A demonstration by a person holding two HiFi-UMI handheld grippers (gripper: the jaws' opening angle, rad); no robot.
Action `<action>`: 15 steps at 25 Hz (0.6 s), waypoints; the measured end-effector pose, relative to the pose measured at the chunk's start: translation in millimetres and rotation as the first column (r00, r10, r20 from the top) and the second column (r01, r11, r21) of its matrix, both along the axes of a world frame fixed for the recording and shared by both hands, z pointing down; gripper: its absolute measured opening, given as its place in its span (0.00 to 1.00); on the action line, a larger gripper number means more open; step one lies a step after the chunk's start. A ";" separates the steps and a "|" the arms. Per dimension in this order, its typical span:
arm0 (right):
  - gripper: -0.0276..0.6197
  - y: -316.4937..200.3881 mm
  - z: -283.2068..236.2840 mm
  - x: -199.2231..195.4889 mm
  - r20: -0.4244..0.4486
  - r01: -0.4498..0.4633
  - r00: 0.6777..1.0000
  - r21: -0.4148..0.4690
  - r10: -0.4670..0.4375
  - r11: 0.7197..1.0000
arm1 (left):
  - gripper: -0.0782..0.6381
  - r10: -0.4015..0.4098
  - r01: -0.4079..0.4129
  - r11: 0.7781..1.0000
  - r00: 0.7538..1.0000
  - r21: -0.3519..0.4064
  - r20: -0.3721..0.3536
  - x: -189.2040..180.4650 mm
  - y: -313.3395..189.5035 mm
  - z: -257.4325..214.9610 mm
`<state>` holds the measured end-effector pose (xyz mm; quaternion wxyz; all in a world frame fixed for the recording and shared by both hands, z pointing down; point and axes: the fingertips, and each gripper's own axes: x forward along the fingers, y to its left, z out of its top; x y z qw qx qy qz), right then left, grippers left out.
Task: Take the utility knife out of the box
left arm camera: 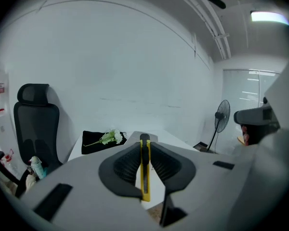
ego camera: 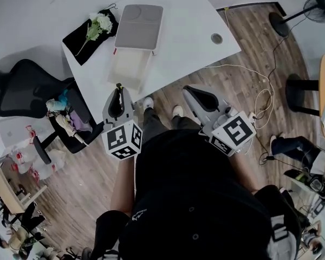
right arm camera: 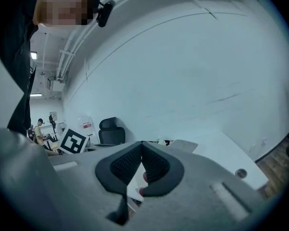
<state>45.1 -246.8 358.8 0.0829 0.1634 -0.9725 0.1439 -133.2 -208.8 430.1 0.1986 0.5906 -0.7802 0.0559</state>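
White flowers [ego camera: 100, 23] on black cloth [ego camera: 80, 43]

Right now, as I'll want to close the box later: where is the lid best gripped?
Probably the grey lid by its right long edge, from the right with the right hand-held gripper: it lies flat beyond the box, that edge facing bare table.

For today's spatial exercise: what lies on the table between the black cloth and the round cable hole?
The translucent box and its grey lid, shown in the head view.
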 end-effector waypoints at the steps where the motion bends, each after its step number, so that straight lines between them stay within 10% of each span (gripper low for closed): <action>1: 0.05 2.2 0.3 0.9 0.000 0.016 1.000 0.001 -0.016 1.000 | 0.19 0.003 -0.003 1.000 1.000 0.021 0.002 5.0 5.0 -6.3; 15: 0.05 24.6 6.5 17.9 0.008 0.134 0.991 0.011 -0.134 0.991 | 0.19 0.035 -0.041 0.989 0.998 0.143 0.046 63.3 60.9 -40.0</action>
